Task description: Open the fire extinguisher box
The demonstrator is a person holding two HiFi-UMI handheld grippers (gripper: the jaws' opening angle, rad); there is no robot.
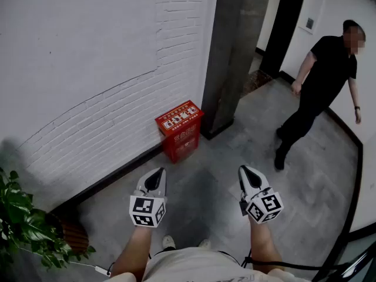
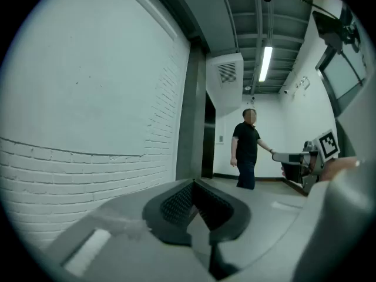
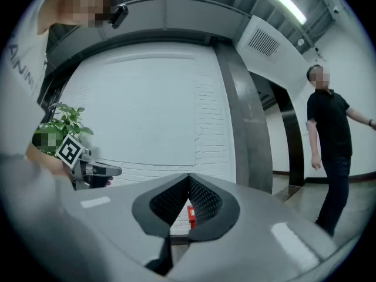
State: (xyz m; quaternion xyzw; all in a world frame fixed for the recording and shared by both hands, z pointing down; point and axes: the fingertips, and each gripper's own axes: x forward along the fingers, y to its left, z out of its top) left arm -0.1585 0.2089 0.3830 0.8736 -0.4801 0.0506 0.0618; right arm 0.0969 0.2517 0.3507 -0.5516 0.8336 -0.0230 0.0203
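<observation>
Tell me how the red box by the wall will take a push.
The box looks rigid, flat-sided and sharp-edged, so it probably won't flex. It stands on the floor, seemingly backed against the wall, so a push that way likely won't tip it. Weight can't be judged.

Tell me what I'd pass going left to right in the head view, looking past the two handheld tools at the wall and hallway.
potted plant → red fire extinguisher box against the white brick wall → dark pillar → person in black walking in the hallway
</observation>
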